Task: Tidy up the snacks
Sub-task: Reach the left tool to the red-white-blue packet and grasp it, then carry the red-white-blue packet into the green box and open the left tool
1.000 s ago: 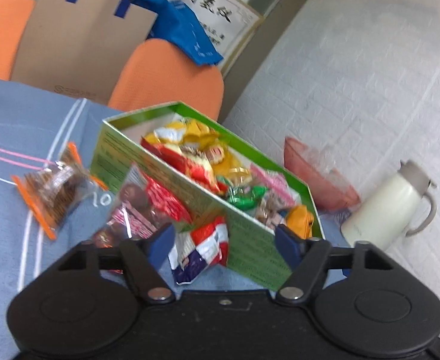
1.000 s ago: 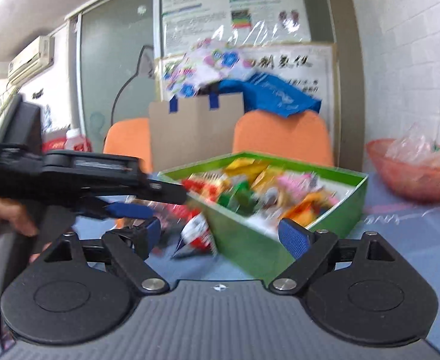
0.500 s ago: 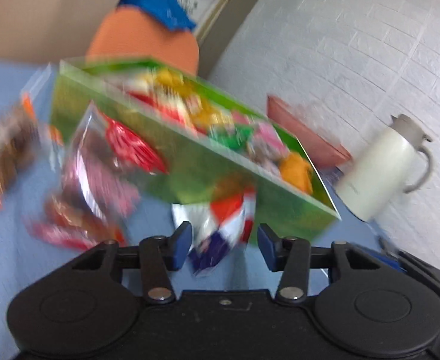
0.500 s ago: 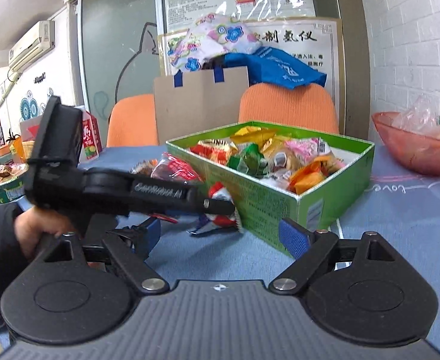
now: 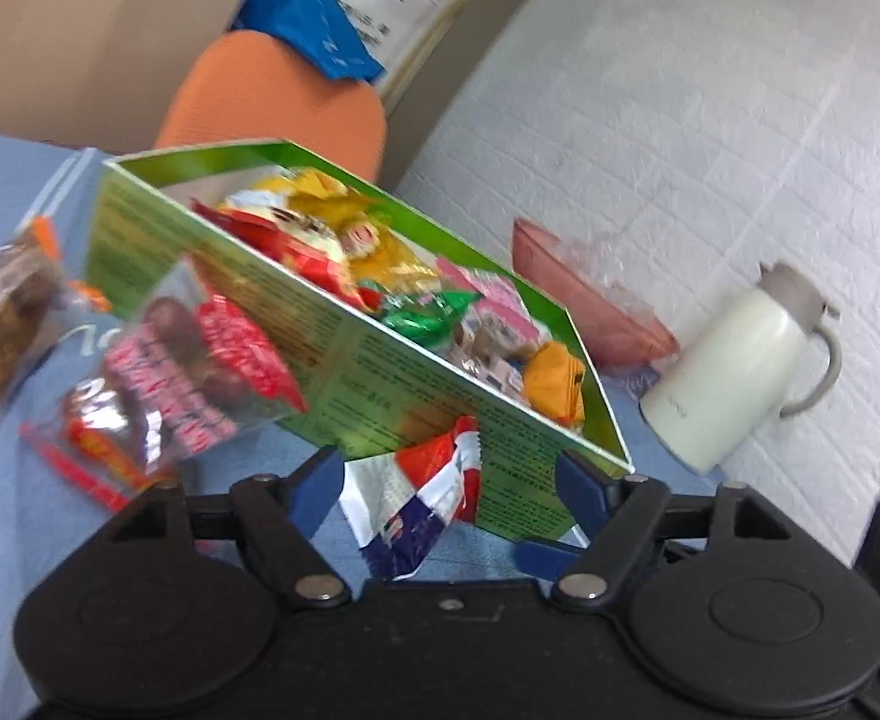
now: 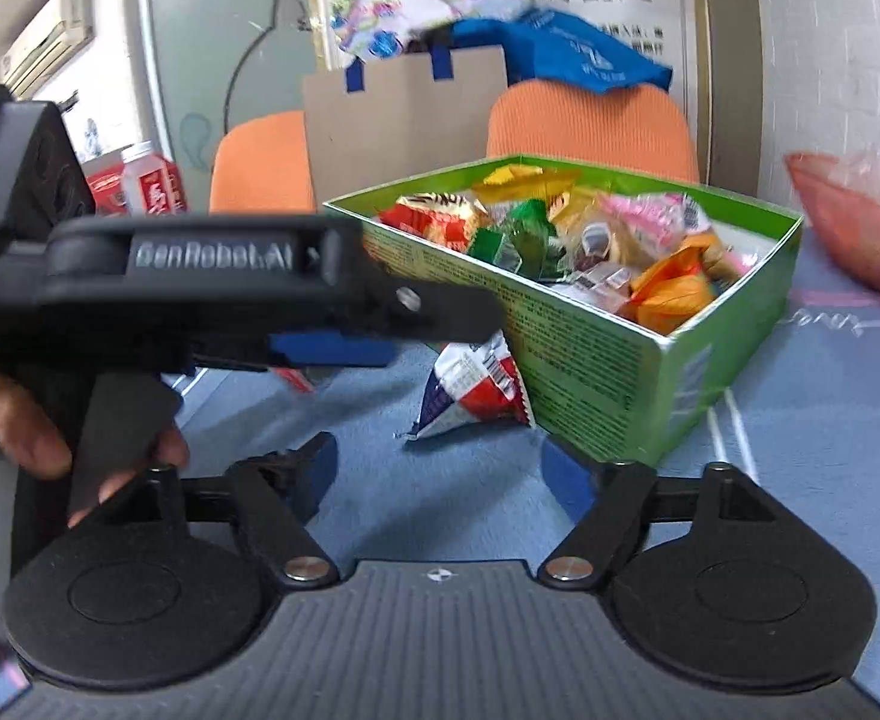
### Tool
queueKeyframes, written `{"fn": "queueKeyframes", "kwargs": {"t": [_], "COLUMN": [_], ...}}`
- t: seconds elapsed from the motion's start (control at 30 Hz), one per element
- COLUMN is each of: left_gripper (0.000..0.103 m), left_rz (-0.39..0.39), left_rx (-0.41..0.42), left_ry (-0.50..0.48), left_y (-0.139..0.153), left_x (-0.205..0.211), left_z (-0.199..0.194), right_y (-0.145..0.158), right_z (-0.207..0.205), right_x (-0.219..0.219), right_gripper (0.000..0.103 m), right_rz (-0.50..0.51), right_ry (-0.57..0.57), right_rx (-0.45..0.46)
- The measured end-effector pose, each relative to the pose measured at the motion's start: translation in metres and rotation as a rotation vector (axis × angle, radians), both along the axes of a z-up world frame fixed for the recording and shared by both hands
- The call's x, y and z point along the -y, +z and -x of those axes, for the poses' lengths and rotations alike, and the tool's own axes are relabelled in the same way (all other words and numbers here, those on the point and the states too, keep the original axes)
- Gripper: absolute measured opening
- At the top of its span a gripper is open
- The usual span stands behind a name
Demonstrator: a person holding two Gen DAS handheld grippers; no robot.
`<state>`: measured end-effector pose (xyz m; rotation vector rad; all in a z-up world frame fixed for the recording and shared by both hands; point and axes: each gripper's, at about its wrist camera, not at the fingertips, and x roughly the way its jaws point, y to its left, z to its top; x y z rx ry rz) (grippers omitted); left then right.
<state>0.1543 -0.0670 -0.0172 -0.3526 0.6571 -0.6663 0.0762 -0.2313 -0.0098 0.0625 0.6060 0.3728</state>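
Observation:
A green box full of wrapped snacks stands on the blue cloth; it also shows in the right wrist view. A red, white and blue snack packet leans against its near wall, also in the right wrist view. My left gripper is open, its fingers either side of that packet and apart from it. My right gripper is open and empty, just short of the packet. A red-pink packet and an orange-edged packet lie left of the box.
A white thermos jug and a pink bowl stand right of the box by the brick wall. Orange chairs and a cardboard sheet are behind the table. The left gripper's body crosses the right wrist view.
The left gripper's jaws narrowed around the packet half a second ago and have opened wide again. The right gripper has come closer to the packet and box.

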Motion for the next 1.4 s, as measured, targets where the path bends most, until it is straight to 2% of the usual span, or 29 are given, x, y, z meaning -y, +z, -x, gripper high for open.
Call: {"fn": "queueKeyframes", "kwargs": {"t": [0.03,0.1,0.23,0.27,0.37,0.6,0.8,0.9,1.03,1.17,1.3,1.4], "left_gripper": [0.102,0.092,0.088,0.085,0.083,0.082,0.082,0.082,0.082,0.083,0.083,0.086], "left_rz": [-0.017,-0.032,-0.055,-0.059,-0.047,-0.015,0.031,0.041,0.061,0.081,0.065,0.055], "left_rx": [-0.005,-0.014,-0.042,-0.053,-0.059,-0.031,0.091,0.126,0.145,0.129,0.130,0.094], "left_ry": [-0.010,-0.042,-0.057,-0.062,-0.055,-0.057,-0.069,-0.084,-0.104,-0.112,-0.108,-0.098], "left_y": [-0.001,-0.003,-0.009,-0.012,-0.014,-0.001,0.043,0.059,0.066,0.065,0.064,0.056], "left_x": [0.002,0.006,0.009,0.009,0.004,0.001,0.010,0.018,0.032,0.042,0.051,0.054], "left_z": [-0.003,-0.009,-0.016,-0.017,-0.012,0.018,0.029,0.021,0.001,-0.020,-0.037,-0.048], "right_y": [-0.001,-0.003,-0.006,-0.006,-0.005,0.006,0.041,0.053,0.059,0.060,0.059,0.052], "right_z": [-0.006,-0.014,-0.025,-0.025,-0.023,0.009,0.027,0.023,0.008,-0.012,-0.028,-0.036], "right_x": [0.000,0.000,0.000,-0.002,-0.006,-0.005,-0.001,0.004,0.014,0.026,0.035,0.041], "right_gripper": [0.103,0.100,0.092,0.083,0.076,0.075,0.075,0.075,0.075,0.075,0.075,0.076], "right_rz": [-0.011,-0.025,-0.064,-0.060,-0.038,-0.018,-0.003,0.016,0.027,0.021,0.011,0.004], "right_ry": [-0.012,-0.035,-0.082,-0.088,-0.084,-0.053,-0.072,-0.087,-0.120,-0.140,-0.143,-0.139], "right_rx": [-0.020,-0.034,-0.049,-0.049,-0.033,0.029,0.184,0.260,0.303,0.302,0.301,0.295]}}
